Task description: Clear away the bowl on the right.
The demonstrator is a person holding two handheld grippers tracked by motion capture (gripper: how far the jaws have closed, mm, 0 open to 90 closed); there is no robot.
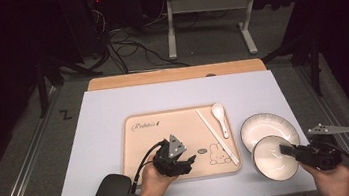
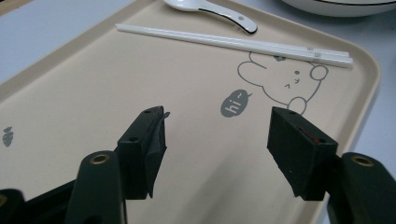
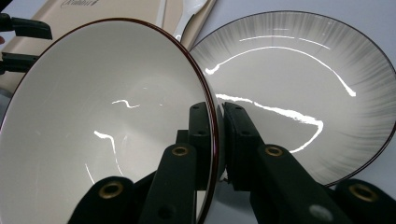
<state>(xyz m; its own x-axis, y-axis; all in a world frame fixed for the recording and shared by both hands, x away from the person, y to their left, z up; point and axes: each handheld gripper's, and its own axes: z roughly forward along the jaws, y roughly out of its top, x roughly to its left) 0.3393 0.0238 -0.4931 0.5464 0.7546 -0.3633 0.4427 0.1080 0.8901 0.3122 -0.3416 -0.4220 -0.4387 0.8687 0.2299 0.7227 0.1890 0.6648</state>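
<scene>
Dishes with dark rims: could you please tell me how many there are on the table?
2: a bowl gripped at its rim by the right gripper, and a wider plate partly behind it, right of the tray.

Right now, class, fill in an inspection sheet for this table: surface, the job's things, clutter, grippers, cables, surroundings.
Surface: pale board on a wooden table top.
Job's things: bowl tilted, overlapping the near edge of the plate; beige tray holds chopsticks and a spoon.
Clutter: nothing seen.
Grippers: left gripper open above the tray, holding nothing; right gripper shut on the bowl's rim, one jaw inside, one outside.
Cables: cable from the left gripper; loose wires on the floor.
Surroundings: dark room, grey floor, white stand behind the table.
</scene>
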